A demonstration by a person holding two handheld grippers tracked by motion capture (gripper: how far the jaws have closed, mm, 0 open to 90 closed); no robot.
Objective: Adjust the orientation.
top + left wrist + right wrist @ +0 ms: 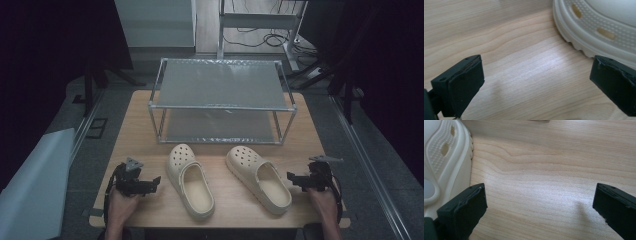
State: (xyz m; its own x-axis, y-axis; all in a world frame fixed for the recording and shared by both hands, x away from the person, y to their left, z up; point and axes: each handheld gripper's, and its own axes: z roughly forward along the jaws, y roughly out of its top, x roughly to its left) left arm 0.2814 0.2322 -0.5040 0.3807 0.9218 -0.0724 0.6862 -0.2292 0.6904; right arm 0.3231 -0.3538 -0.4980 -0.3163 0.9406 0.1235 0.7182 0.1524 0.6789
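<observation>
Both grippers wide open, nothing held: left gripper point(153, 183) at lower left beside left clog point(190, 181), right gripper point(294, 179) lower right by right clog point(258, 178); prob best to pinch each clog's side wall near heel, lift level toward rack point(222, 106).

Each hand rests low, left hand-held gripper point(150, 183) and right hand-held gripper point(295, 179) pointing inward, jaws wide apart.

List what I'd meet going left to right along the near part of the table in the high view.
Left gripper → left cream perforated foam clog → right cream perforated foam clog → right gripper, all on the light wooden table.
</observation>
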